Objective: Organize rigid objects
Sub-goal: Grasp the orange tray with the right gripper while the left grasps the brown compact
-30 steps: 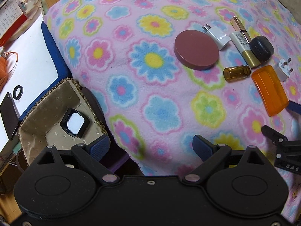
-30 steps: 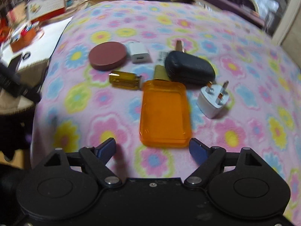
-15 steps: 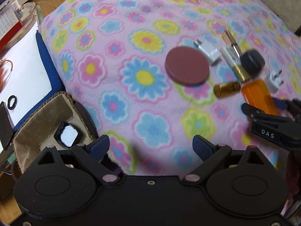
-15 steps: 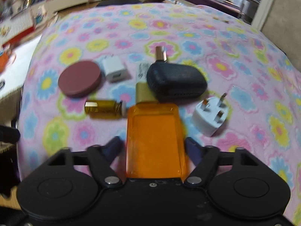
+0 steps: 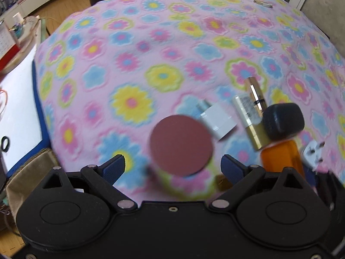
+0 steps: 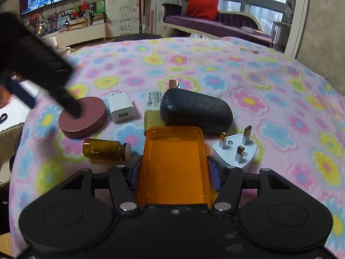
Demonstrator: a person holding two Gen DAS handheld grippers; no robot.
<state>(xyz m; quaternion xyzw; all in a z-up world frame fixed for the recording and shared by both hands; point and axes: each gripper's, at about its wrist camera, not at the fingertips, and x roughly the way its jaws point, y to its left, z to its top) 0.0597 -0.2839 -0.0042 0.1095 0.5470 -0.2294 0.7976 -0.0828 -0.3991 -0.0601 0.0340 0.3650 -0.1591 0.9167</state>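
My right gripper (image 6: 175,170) is shut on the orange translucent box (image 6: 174,164), its pads against both long sides; the box also shows in the left wrist view (image 5: 280,157). My left gripper (image 5: 173,166) is open, its fingers either side of the maroon round disc (image 5: 181,144), which lies on the floral blanket (image 5: 151,64). The disc (image 6: 86,118) shows in the right wrist view with the left gripper's finger over it. Around lie a white USB charger (image 6: 121,110), an amber vial (image 6: 105,150), a black case (image 6: 195,110), a gold-and-white tube (image 6: 152,108) and a white plug adapter (image 6: 236,150).
A beige fabric basket (image 5: 25,172) stands at the blanket's left edge, beside a white board with a blue rim (image 5: 17,112). A small gold object (image 5: 262,2) lies at the blanket's far side. A sofa and TV are in the background.
My right gripper moved forward and closed on the orange box. My left gripper swung from over the basket to the maroon disc, which now sits between its open fingers.
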